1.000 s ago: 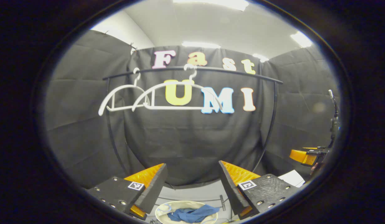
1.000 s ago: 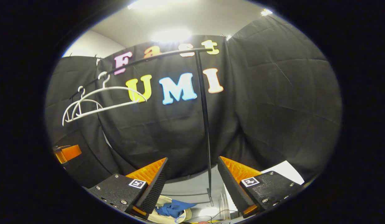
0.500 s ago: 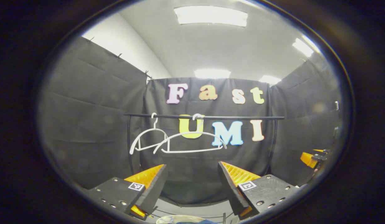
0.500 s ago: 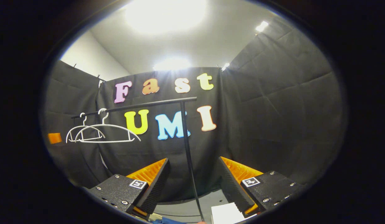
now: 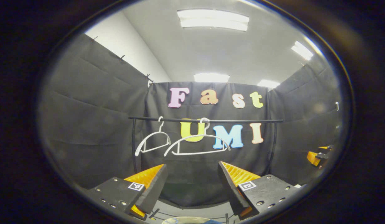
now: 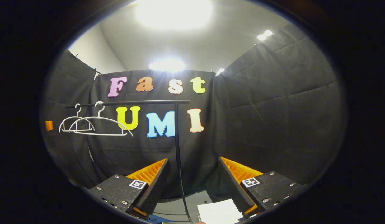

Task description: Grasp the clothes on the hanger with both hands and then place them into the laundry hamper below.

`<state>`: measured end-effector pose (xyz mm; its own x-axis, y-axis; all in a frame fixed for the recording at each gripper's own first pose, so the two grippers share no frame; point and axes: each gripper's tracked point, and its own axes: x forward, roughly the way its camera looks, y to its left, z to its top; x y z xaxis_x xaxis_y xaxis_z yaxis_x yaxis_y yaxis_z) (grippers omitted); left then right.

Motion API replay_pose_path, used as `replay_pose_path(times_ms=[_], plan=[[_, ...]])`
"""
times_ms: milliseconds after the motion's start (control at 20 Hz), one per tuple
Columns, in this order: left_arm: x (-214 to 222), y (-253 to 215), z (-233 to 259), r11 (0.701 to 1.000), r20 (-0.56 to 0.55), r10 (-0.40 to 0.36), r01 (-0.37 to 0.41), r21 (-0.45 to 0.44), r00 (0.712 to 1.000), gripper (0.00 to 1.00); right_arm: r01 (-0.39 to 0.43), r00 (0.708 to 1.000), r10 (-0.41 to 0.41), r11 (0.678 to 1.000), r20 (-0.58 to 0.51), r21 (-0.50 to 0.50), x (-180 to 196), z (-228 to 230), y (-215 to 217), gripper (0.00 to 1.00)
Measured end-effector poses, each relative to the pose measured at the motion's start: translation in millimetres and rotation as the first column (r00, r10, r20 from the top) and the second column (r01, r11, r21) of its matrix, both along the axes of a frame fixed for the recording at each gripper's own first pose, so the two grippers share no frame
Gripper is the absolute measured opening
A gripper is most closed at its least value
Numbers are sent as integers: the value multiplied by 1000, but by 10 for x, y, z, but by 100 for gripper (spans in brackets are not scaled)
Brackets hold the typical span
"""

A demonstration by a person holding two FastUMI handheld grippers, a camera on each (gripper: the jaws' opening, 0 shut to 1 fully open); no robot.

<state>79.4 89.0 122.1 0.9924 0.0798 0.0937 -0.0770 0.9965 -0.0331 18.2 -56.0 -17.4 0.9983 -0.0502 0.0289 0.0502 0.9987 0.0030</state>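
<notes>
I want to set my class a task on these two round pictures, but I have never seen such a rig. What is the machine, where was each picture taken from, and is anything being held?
There is no robot arm. A person holds a two-finger gripper in each hand, and a fisheye camera rides on each, looking forward along its fingers.

In the left gripper view, the left gripper shows at the bottom, open and holding nothing. In the right gripper view, the right gripper is also open and empty.

Ahead stands a black clothes rail with two white hangers, both bare. The rim of the laundry hamper peeks in at the bottom of the left gripper view. A white sheet lies low in the right gripper view.
</notes>
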Motion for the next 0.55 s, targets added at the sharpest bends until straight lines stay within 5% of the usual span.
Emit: replay_pose_path(times_ms=[550], plan=[[77,339,-247,1000,-13,-2,2,20,1000,91,-19,1000,19,999,-3,-34,-200,54,426,95]])
